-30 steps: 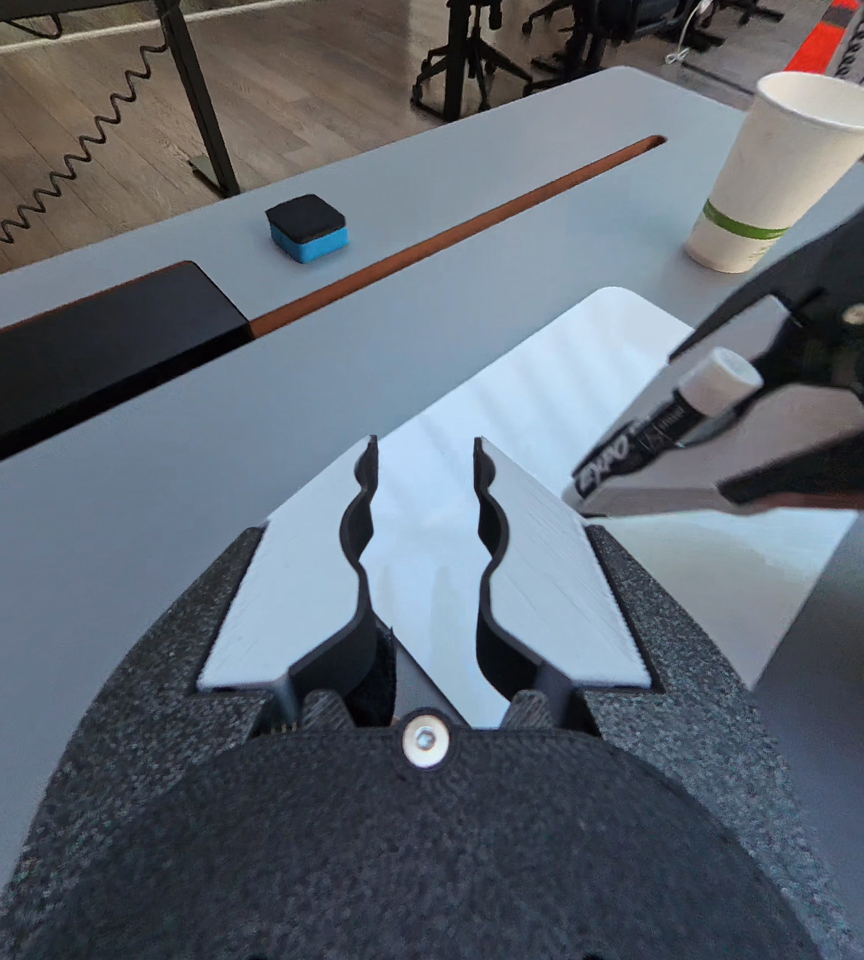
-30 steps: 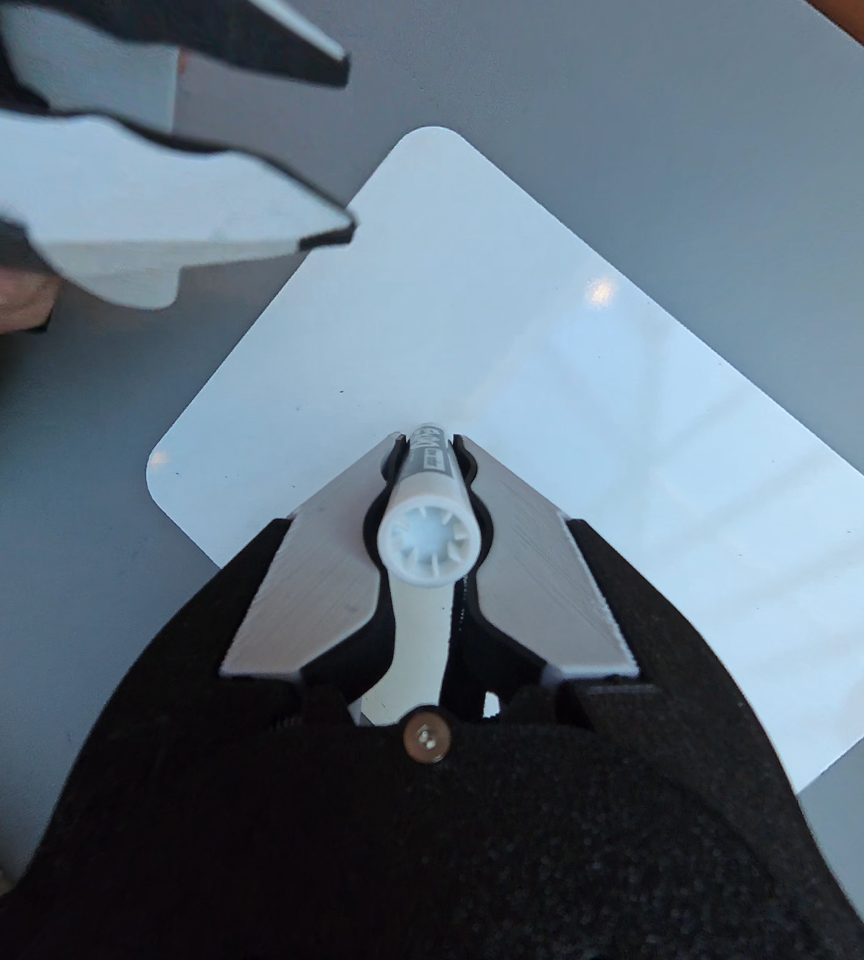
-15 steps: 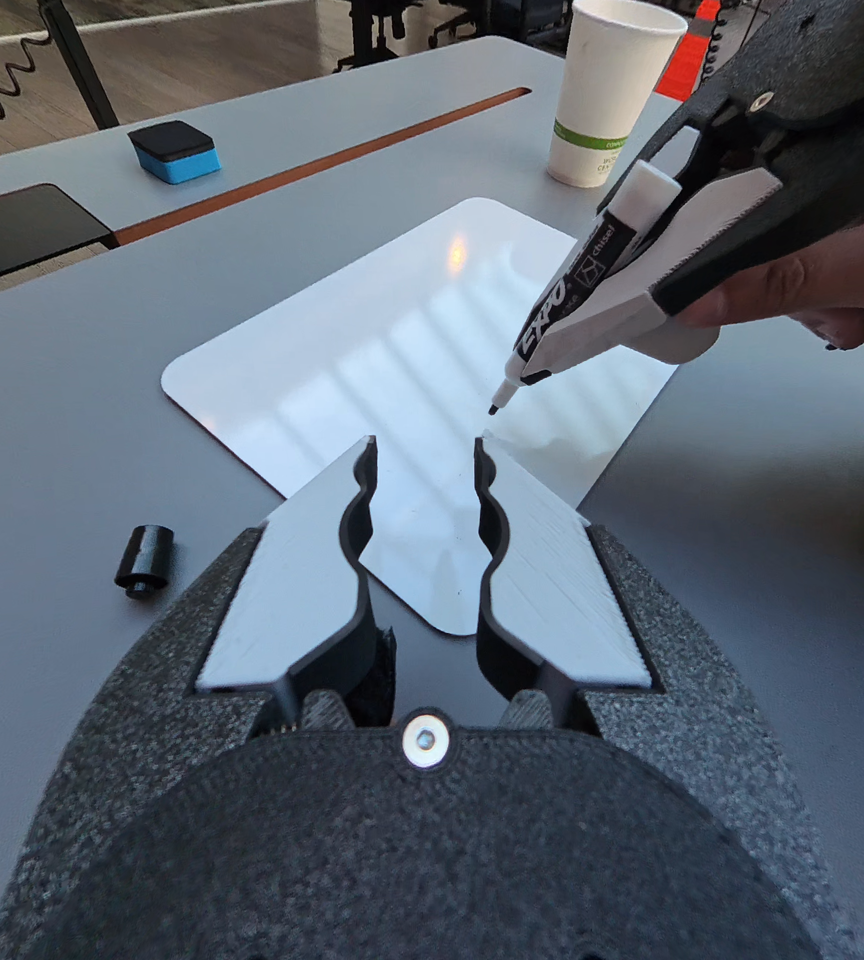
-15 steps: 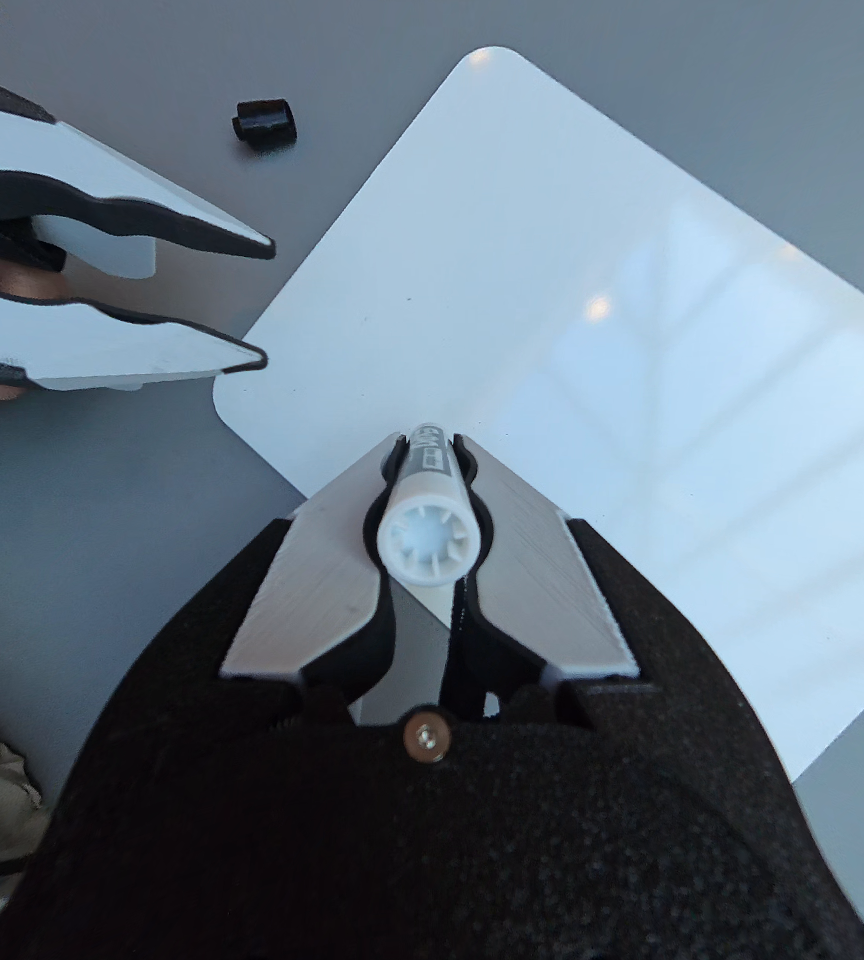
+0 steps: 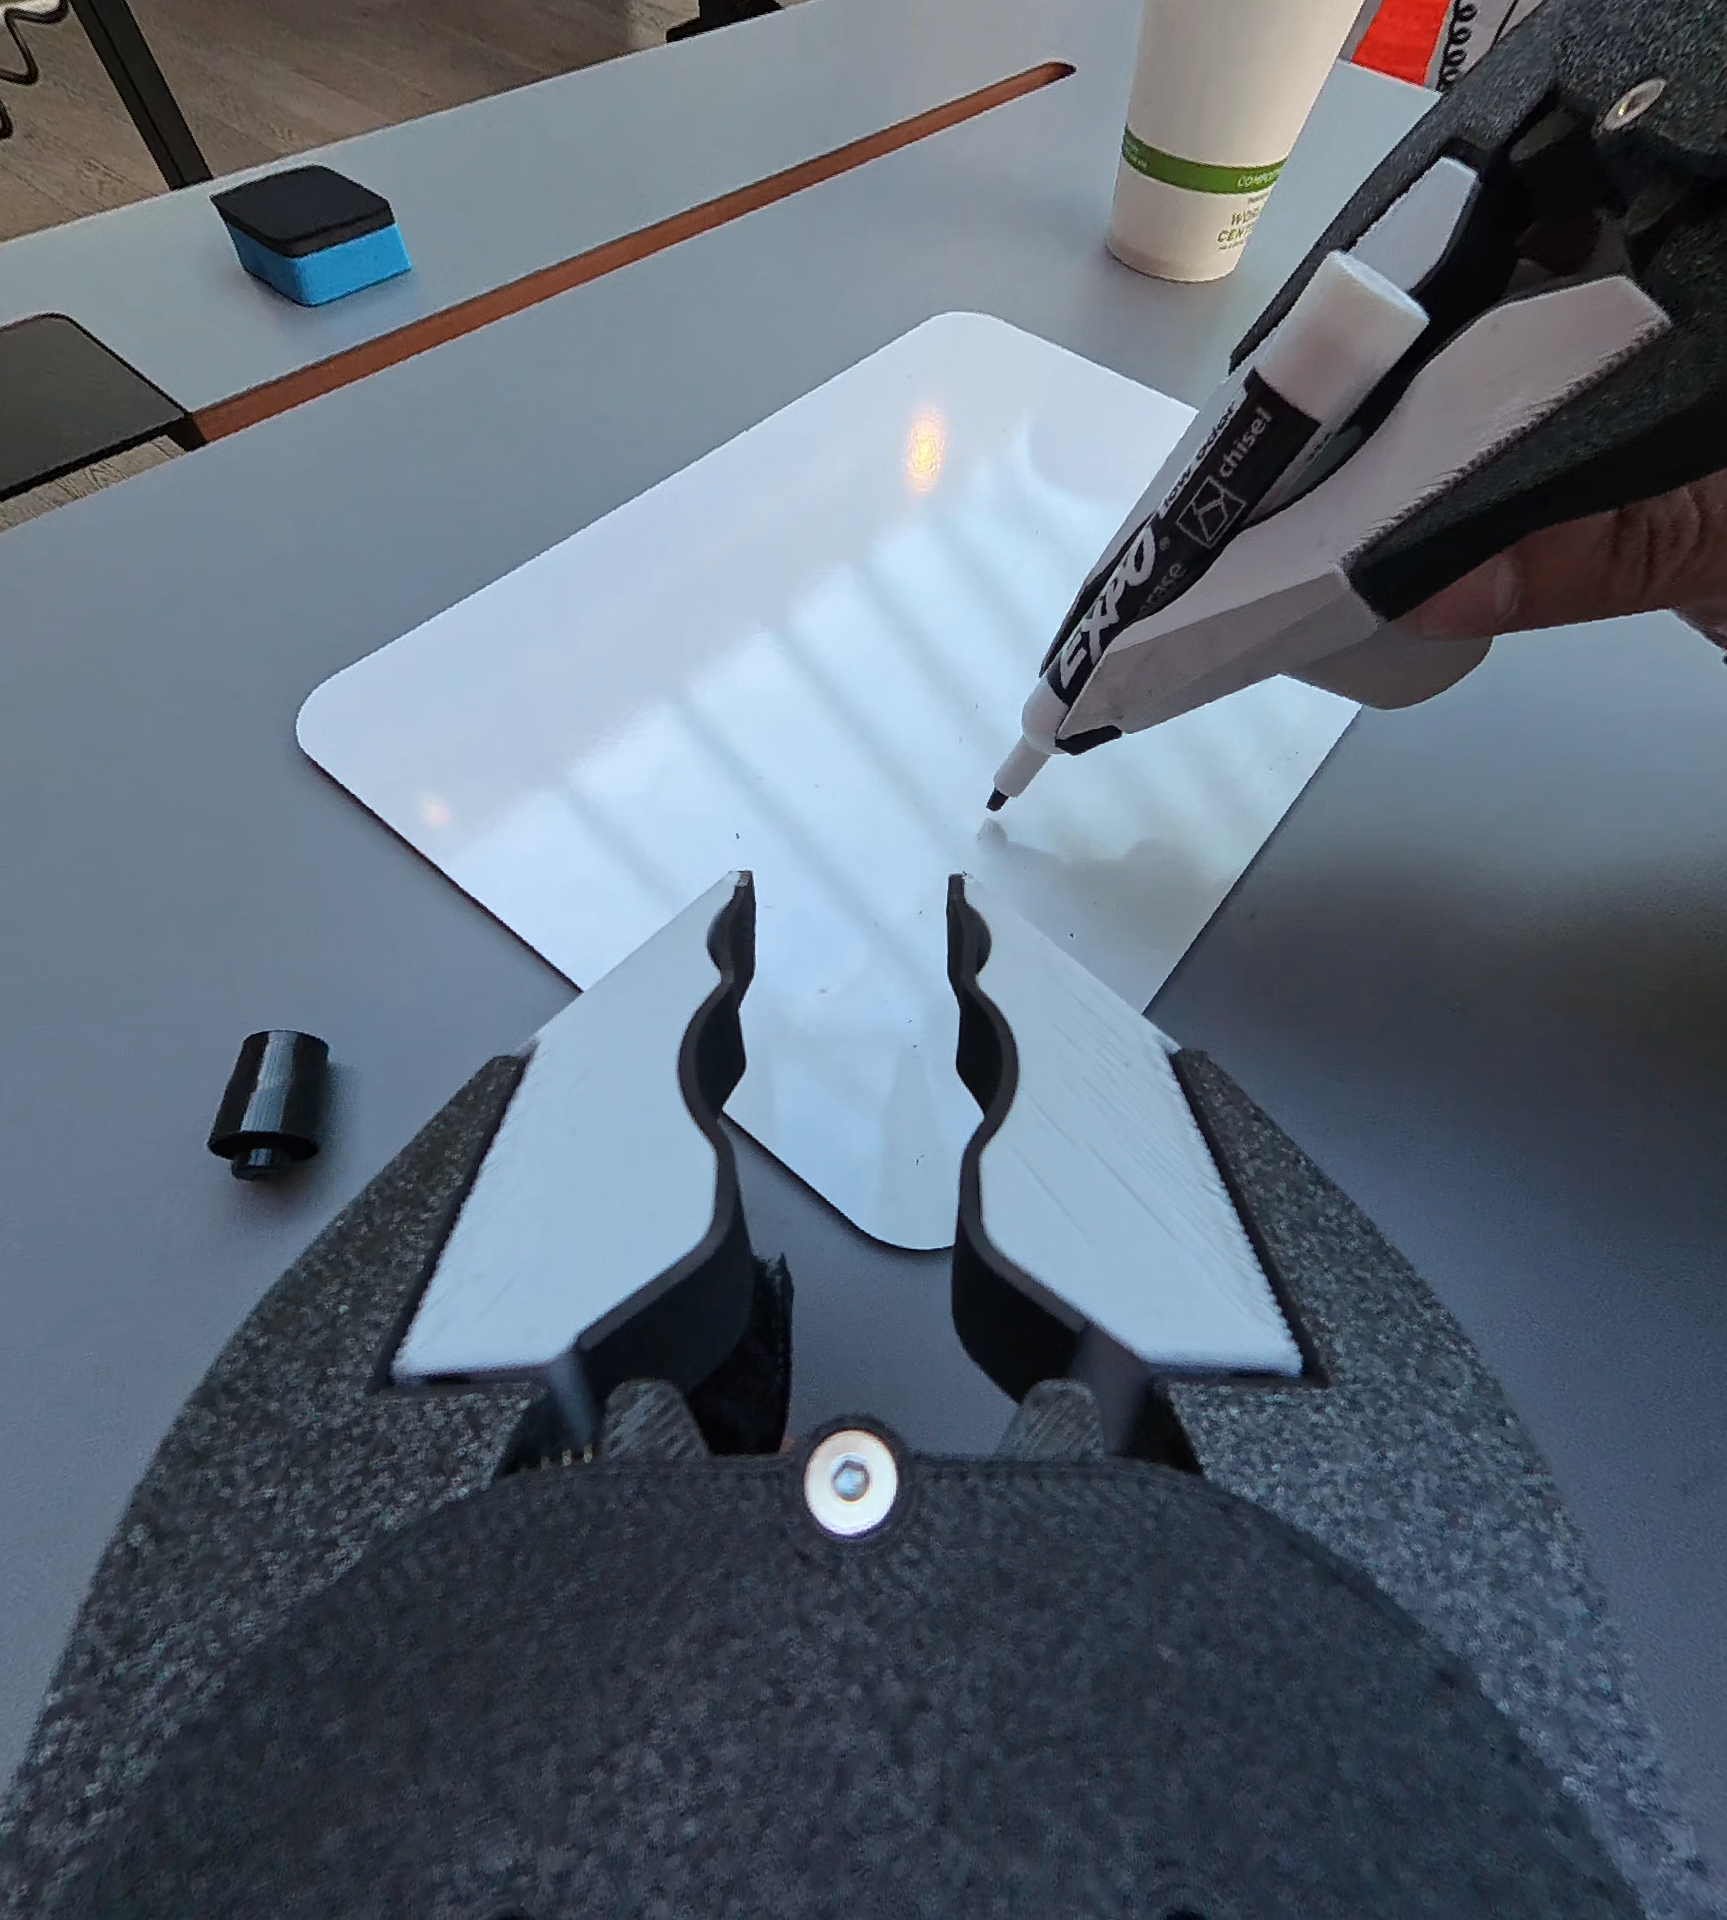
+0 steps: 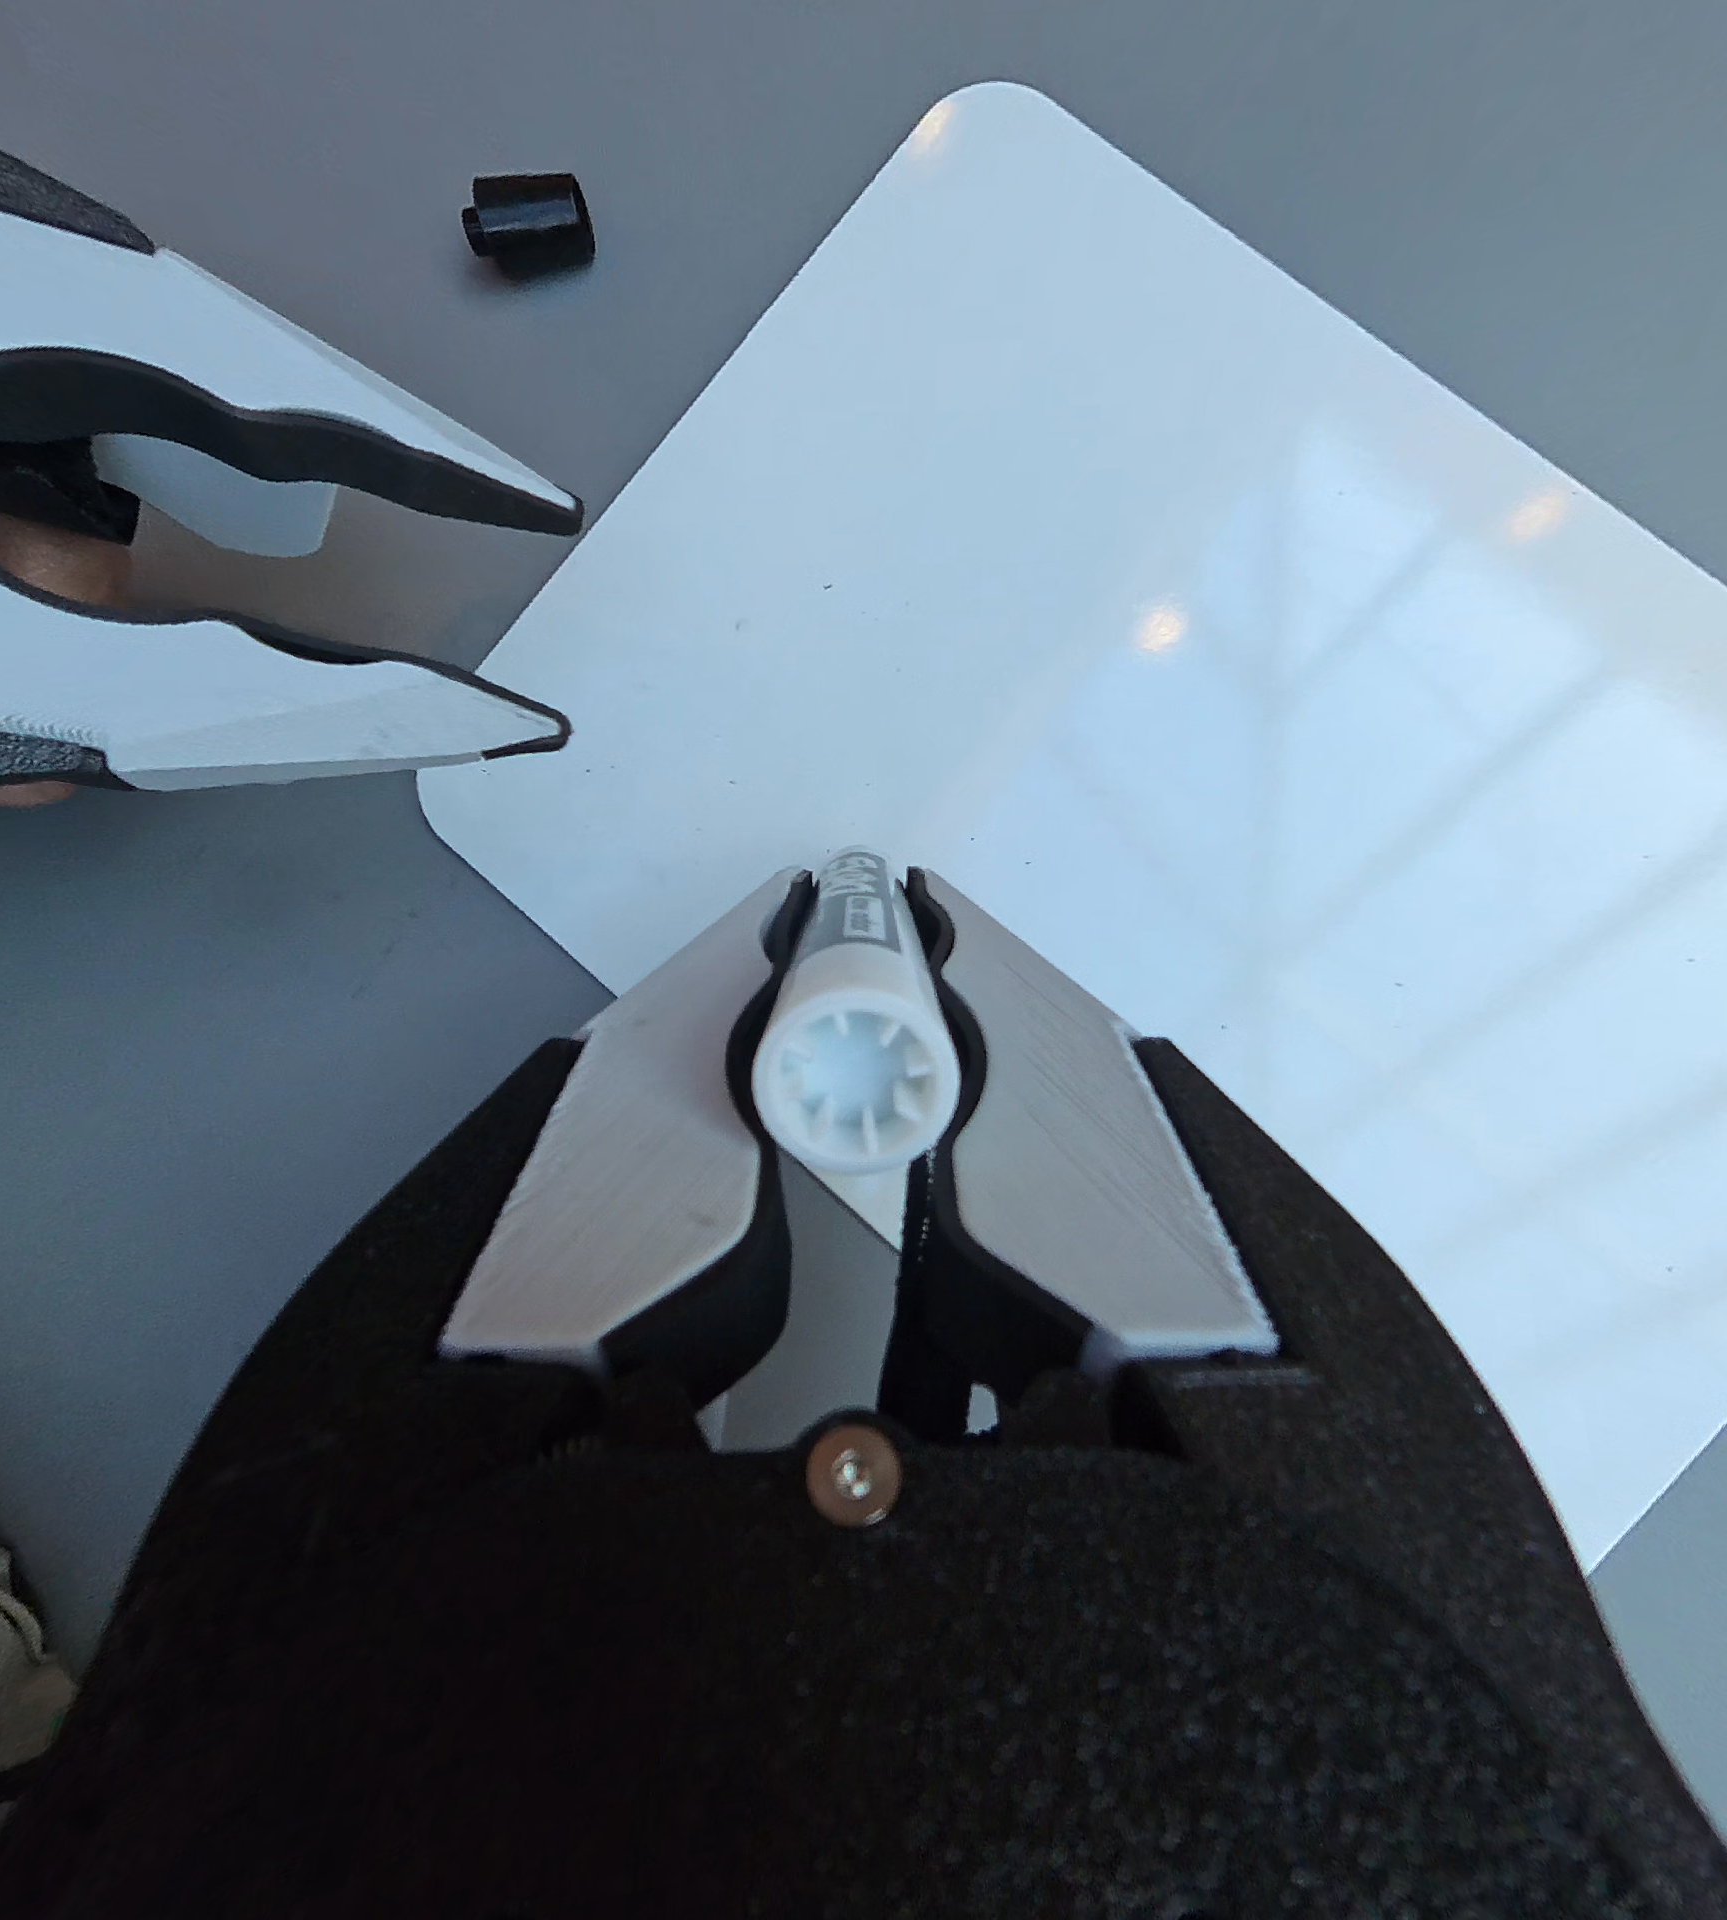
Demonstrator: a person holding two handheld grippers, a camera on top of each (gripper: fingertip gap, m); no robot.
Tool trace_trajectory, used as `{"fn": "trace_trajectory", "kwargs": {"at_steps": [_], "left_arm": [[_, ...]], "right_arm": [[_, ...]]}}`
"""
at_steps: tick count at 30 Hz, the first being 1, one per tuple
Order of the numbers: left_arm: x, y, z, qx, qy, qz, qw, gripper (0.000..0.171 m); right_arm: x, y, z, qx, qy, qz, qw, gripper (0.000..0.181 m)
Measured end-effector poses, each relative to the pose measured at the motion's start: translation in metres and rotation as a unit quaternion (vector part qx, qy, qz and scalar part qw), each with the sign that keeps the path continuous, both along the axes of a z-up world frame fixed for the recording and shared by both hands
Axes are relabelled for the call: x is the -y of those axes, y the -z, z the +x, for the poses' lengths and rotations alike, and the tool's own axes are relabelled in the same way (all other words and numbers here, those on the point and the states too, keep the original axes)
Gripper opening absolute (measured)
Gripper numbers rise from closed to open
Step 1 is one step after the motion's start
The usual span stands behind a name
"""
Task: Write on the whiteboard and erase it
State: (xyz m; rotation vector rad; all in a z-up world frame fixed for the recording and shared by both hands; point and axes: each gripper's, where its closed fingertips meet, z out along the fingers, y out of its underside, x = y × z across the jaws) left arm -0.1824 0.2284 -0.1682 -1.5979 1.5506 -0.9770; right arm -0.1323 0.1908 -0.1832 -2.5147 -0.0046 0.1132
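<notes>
Centrally, an uncapped marker [image 5: 1186, 530] is pinched in the right tongs [image 6: 864, 894], tip angled down just above the white board [image 5: 734, 665] near its corner. Left tongs [image 5: 848, 883] hang spread and empty over the board's nearest corner. Black cap [image 5: 269, 1103] lies beside it on the desk [image 5: 111, 831]; eraser [image 5: 310, 235] and paper cup [image 5: 1214, 135] sit toward the far edge.

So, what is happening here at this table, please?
A person holds a gripper in each hand over a grey table. The right gripper is shut on an uncapped marker, its tip pointing down just above a blank whiteboard; whether it touches is hard to tell. The left gripper is open and empty, over the board's near corner. A black cap lies on the table to its left. An eraser and a paper cup stand farther back.
</notes>
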Motion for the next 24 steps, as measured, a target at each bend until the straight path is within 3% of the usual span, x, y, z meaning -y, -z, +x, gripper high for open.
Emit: {"fn": "trace_trajectory", "kwargs": {"at_steps": [24], "left_arm": [[0.0011, -0.0101, -0.0015, 0.005, -0.002, 0.002, 1.000, 0.037]], "right_arm": [[0.0002, 0.0043, 0.0018, -0.007, -0.002, -0.011, 1.000, 0.018]]}}
